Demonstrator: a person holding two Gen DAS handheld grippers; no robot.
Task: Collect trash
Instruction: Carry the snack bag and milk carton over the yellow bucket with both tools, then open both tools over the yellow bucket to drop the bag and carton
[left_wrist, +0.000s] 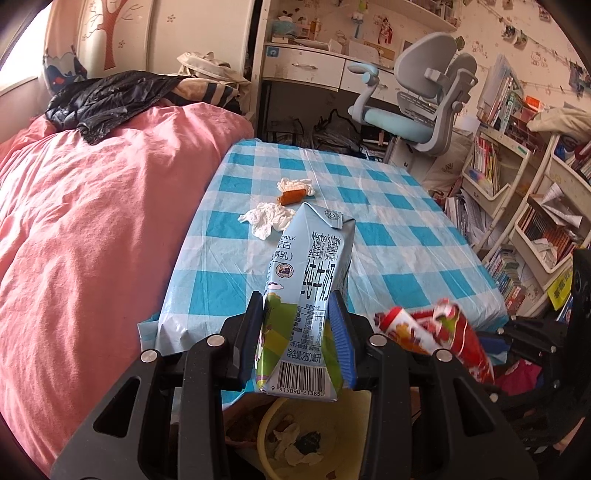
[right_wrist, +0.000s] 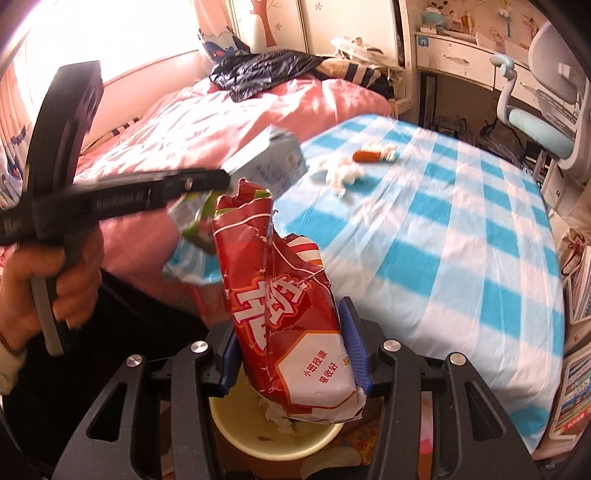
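Observation:
My left gripper (left_wrist: 297, 314) is shut on a light blue milk carton (left_wrist: 310, 280) and holds it over a yellow trash bin (left_wrist: 266, 439) that has crumpled paper inside. My right gripper (right_wrist: 291, 339) is shut on a red snack bag (right_wrist: 284, 314) and holds it above the same bin (right_wrist: 236, 428). The bag also shows in the left wrist view (left_wrist: 439, 332), and the carton in the right wrist view (right_wrist: 269, 158). On the blue checked table (left_wrist: 388, 229) lie two crumpled tissues (left_wrist: 267, 218) (left_wrist: 295, 183) and a sausage piece (left_wrist: 291, 196).
A bed with a pink quilt (left_wrist: 92, 221) borders the table's left side, with a black jacket (left_wrist: 107, 99) on it. A grey desk chair (left_wrist: 424, 107) and a desk stand beyond the table. Bookshelves (left_wrist: 517, 192) line the right.

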